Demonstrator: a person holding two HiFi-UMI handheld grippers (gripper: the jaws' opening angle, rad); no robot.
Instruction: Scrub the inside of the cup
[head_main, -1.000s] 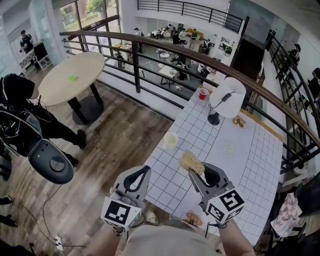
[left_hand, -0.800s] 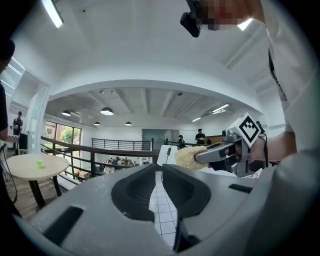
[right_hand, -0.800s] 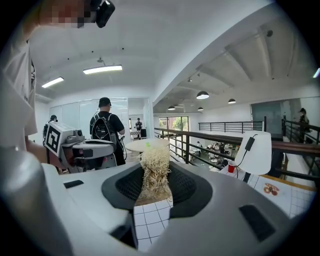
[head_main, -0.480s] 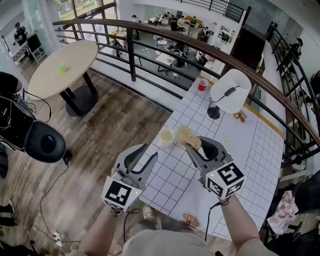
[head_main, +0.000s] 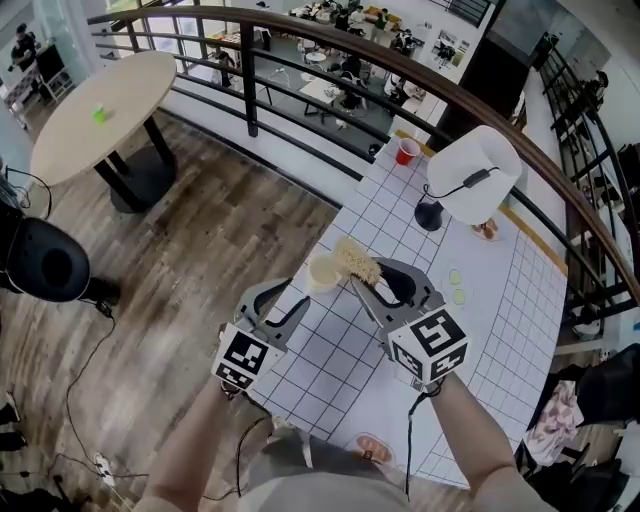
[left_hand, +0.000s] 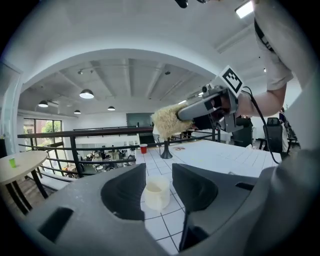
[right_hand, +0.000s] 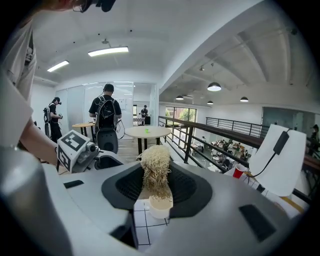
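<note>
A cream cup (head_main: 322, 272) stands upright near the left edge of the white tiled table (head_main: 500, 330). My right gripper (head_main: 362, 276) is shut on a straw-coloured scrubber (head_main: 356, 261), whose bristly head hangs just right of the cup's rim. In the right gripper view the scrubber (right_hand: 156, 172) sticks up between the jaws, with the cup (right_hand: 160, 205) right below it. My left gripper (head_main: 289, 298) sits just short of the cup and its jaws are opening. In the left gripper view the cup (left_hand: 157, 192) stands a little ahead between the jaws, untouched.
A white lamp (head_main: 472, 183) stands at the back of the table, with a red cup (head_main: 406, 152) and a small plate (head_main: 487, 230) near it. Another plate (head_main: 371, 448) lies at the near edge. A railing (head_main: 300, 80) runs behind. The wooden floor (head_main: 200, 260) drops off left.
Both grippers have moved forward to the cup. The left gripper's jaws went from shut to wide apart. The scrubber has travelled from mid-table to beside the cup's rim.
</note>
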